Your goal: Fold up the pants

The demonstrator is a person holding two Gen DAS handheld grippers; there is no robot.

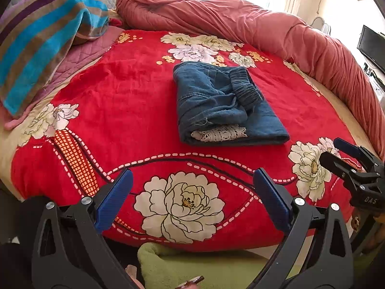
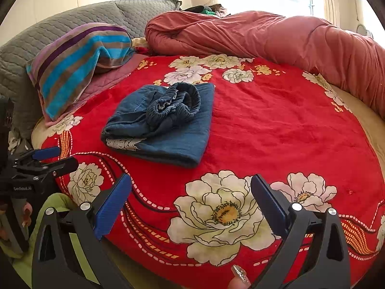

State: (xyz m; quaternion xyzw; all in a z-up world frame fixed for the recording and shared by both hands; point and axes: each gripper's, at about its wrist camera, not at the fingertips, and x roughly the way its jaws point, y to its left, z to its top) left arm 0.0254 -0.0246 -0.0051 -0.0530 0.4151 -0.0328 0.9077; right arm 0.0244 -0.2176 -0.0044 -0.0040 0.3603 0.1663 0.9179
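Monitor [image 1: 371,45] and fingertip [image 2: 238,279] cropped by frame edges

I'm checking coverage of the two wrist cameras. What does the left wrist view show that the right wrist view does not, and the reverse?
Only the left wrist view shows a dark screen at the right edge. Only the right wrist view shows the grey quilted headboard widely, and dark clothes behind the pink duvet. Both show the folded blue pants on the red floral blanket, the striped towel, and both grippers, left and right, jaws open and empty.
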